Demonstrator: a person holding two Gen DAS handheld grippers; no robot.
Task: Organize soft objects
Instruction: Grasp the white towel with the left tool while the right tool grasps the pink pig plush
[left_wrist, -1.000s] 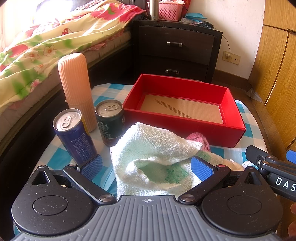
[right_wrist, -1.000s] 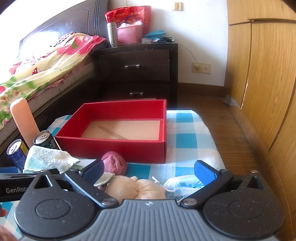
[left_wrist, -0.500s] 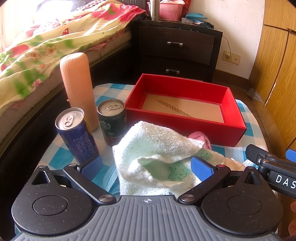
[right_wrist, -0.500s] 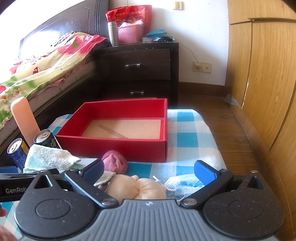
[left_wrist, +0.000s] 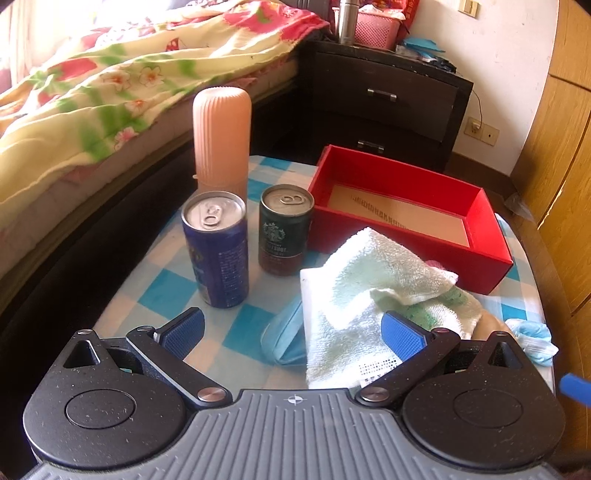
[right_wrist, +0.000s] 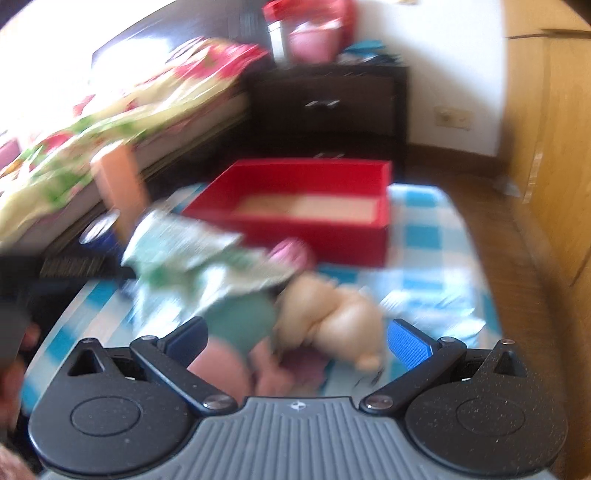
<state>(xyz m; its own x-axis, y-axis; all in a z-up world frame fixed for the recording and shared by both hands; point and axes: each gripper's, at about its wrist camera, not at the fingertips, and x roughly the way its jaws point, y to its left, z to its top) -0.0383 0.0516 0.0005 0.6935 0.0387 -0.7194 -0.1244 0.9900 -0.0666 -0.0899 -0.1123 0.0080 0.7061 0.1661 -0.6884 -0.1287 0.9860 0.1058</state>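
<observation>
Soft objects are heaped at the near edge of the checked surface (left_wrist: 162, 288), in front of the red box (left_wrist: 402, 184), which is seen to hold nothing yet. The pale green towel (left_wrist: 369, 280) lies crumpled on top of the heap; a light blue pouch (left_wrist: 284, 339) is tucked at its left edge, a pink knitted item (right_wrist: 291, 254) rests against the box's front wall, a beige plush toy (right_wrist: 332, 317) sits just to the right of the towel, and a blue face mask (left_wrist: 532, 339) lies at the far right. More pink cloth is glimpsed close under the right tongs, though too blurred to be named.

The left tongs (left_wrist: 291, 332) are spread wide and hold nothing; one pad overlaps the towel's edge in view, and contact cannot be judged. The right tongs (right_wrist: 299, 343) are likewise released and empty (that view is heavily smeared by motion), with the plush toy lying between the fingers' line.

The step in hand is judged to be the first pick, nothing having been sorted. A closing on one soft item is called for next, then a carry over the box's front wall. The blue can (left_wrist: 216, 254), the dark green can (left_wrist: 284, 232) and the peach ribbed container (left_wrist: 221, 140), all hard and upright just left of the towel, should be left untouched and not knocked.
</observation>
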